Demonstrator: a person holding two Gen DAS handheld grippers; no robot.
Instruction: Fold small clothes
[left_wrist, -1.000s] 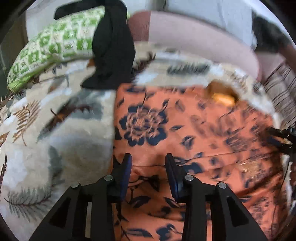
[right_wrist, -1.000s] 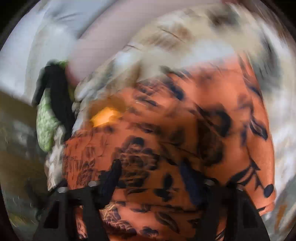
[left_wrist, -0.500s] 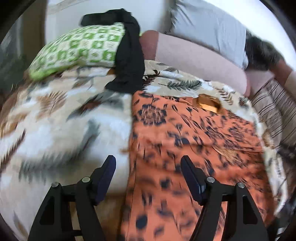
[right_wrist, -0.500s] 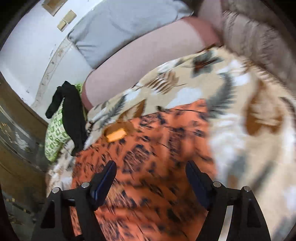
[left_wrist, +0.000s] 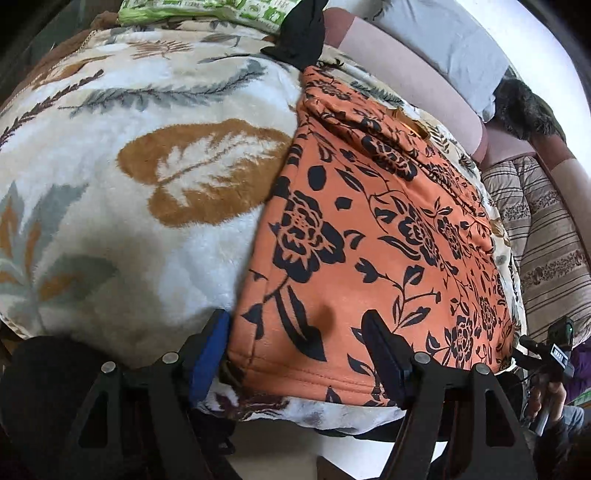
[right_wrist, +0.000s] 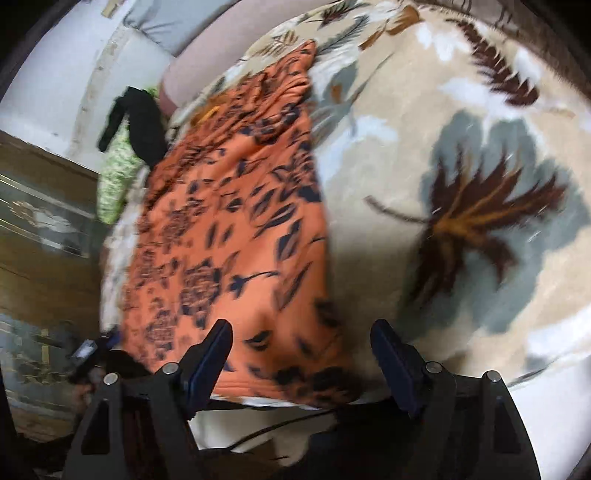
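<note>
- This is a home, and it looks like a bedroom.
- A bed fills most of both views. It has a soft, fuzzy blanket (left_wrist: 155, 177) on it with big leaf shapes in brown, gray and white.
- A green and white pillow (left_wrist: 207, 9) lies at the far end of the bed, with a black piece of clothing (left_wrist: 301, 31) draped over it.
- An orange flowered garment (left_wrist: 369, 236) lies flat on the blanket.
- A gray pillow (left_wrist: 439, 44) leans by a white wall.
- A brown wooden cupboard with a glass door (right_wrist: 40, 221) stands beside the bed.
</note>
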